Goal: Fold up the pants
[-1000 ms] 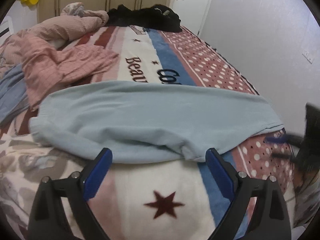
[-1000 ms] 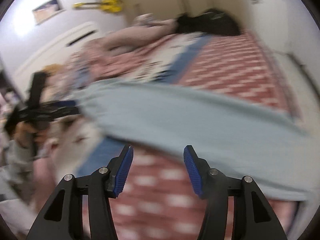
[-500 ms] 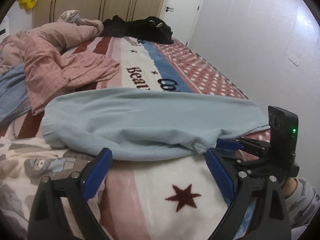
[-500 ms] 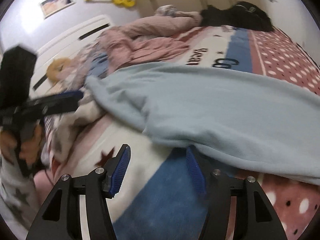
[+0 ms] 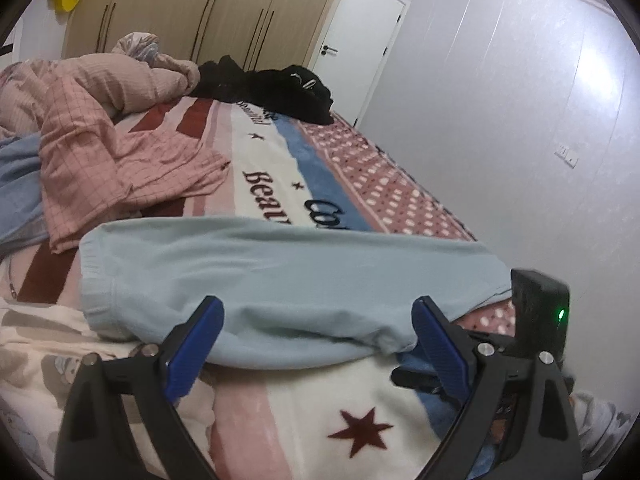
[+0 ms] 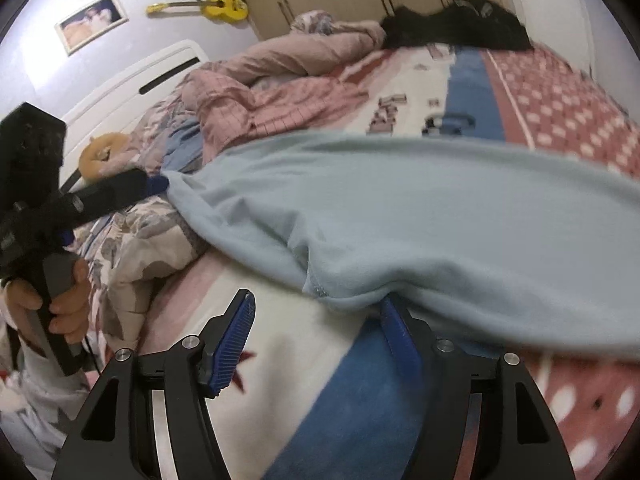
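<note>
Pale blue pants (image 5: 280, 276) lie flat across the near bed (image 5: 304, 396). Left gripper (image 5: 316, 336) and right gripper (image 6: 316, 324) gape unclenched at the near hem; pinch both layers evenly before lifting.

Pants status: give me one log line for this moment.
pants: flat on bed | left tool: open at near edge | right tool: open at crotch seam
</note>
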